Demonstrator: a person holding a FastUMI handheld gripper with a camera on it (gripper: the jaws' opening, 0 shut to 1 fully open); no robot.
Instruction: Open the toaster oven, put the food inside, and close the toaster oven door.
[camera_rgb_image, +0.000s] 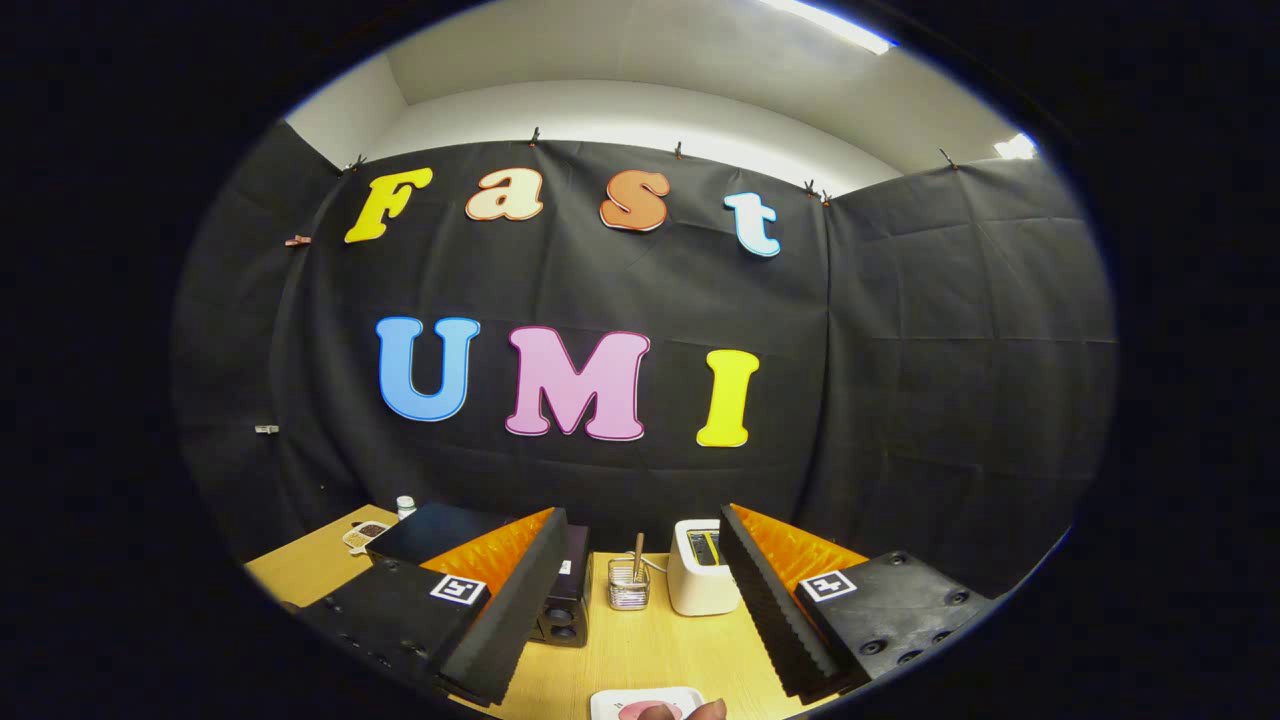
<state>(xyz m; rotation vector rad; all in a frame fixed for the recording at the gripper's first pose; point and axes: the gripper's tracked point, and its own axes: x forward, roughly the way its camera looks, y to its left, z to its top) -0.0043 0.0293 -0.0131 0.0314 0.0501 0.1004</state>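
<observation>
Gripper view, looking forward along the hand-held gripper (632, 600), whose two ribbed fingers (510, 600) stand wide apart with nothing between them. Each finger's housing carries a small square black-and-white marker tag; no words can be read on either. Below lies a light wooden bench (640, 650). Beyond the left finger, and partly hidden by it, sits a black box-shaped toaster oven (440, 530) with two round knobs on its front panel; whether its door is open or closed cannot be told from here. Between the fingers and farther back stands a clear glass holder (628, 584) with a wooden stick upright in it. Just beside it, against the right finger, is a white two-slot toaster (700, 570). Nearest the camera, between the finger bases, a white plate (612, 702) bears pink food (634, 711), with a fingertip (706, 709) at its rim. At the far left of the bench rest a small white dish of dark grains (366, 533) and a small white bottle (405, 506); its label is too small to read.
</observation>
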